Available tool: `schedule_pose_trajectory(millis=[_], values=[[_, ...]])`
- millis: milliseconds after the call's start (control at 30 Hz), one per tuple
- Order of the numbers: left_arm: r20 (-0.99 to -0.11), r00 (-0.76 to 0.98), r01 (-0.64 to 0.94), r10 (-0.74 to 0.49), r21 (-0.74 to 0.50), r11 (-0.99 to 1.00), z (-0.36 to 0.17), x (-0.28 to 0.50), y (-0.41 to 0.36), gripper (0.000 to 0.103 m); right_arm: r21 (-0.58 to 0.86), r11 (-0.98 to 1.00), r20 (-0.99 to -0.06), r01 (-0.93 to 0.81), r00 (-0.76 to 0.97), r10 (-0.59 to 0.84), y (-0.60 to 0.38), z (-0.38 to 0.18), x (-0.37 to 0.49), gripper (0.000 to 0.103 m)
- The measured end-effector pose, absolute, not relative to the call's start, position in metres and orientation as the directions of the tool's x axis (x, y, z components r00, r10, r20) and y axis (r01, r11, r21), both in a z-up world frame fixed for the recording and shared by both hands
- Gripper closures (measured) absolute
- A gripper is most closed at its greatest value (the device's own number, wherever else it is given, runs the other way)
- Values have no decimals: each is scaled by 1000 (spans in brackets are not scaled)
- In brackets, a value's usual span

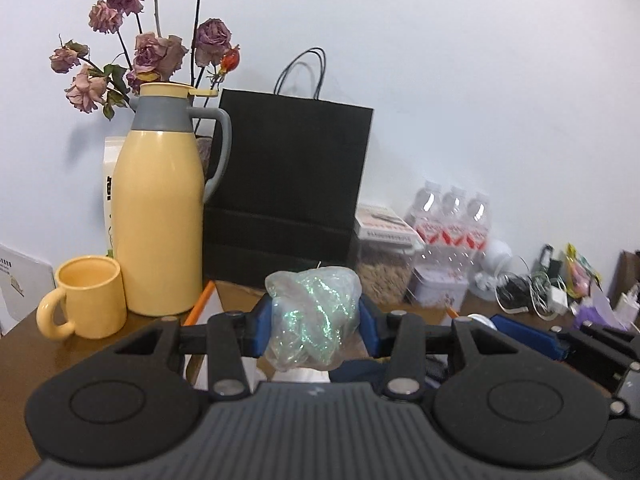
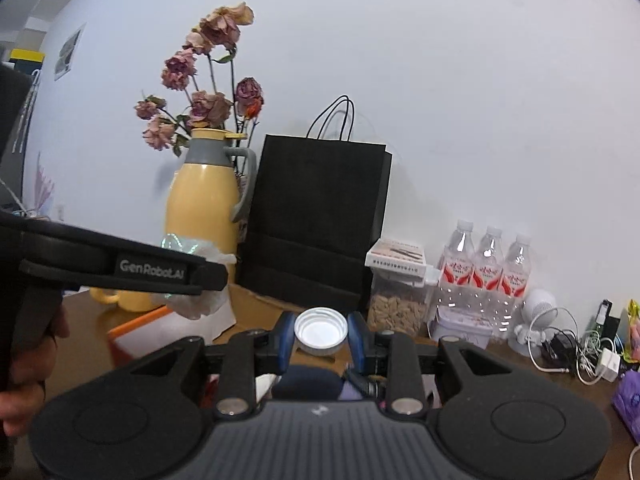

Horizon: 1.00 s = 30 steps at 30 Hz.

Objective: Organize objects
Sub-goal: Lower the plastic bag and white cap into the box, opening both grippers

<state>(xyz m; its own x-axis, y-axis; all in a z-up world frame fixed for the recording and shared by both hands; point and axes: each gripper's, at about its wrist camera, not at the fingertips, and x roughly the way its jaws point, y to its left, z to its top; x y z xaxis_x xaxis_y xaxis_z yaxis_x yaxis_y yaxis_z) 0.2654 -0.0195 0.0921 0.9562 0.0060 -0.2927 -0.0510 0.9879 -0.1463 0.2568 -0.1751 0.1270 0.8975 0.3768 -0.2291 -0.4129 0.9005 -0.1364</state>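
Between the left gripper's [image 1: 316, 316] blue fingers sits a crumpled iridescent plastic wrap [image 1: 314, 312], clamped above the tabletop [image 1: 24, 344]. The right gripper [image 2: 320, 334] pinches a white jar lid [image 2: 320, 331]. Farther back, by the wall-side edge, stand a yellow mug [image 1: 86, 298], yellow thermos [image 1: 162, 216] and black paper bag [image 1: 288, 188].

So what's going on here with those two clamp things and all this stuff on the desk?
A person is tidying a cluttered desk with two hand-held grippers. The left gripper is clamped on a crumpled, shimmery plastic bag, held up in front of the yellow jug and black paper bag. The right gripper pinches a round white lid, open side facing the camera.
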Motion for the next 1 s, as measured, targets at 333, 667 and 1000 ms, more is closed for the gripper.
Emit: schedule_pose_trajectory(millis=[333,667,1000], values=[[-324,945,-83,38,-129,988,70,315,-20,59,-55,924,-304,-378,888,345,-163,105,328,76],[-366,930,-24,-10,-90,996,56,332,-21,34,-46,927,-390,-373,861,327,-165,79,352,75],[-319,948,-51,13,-109,993,64,321,-18,0,-29,943,-384,-331,875,295,-179,84,350,0]])
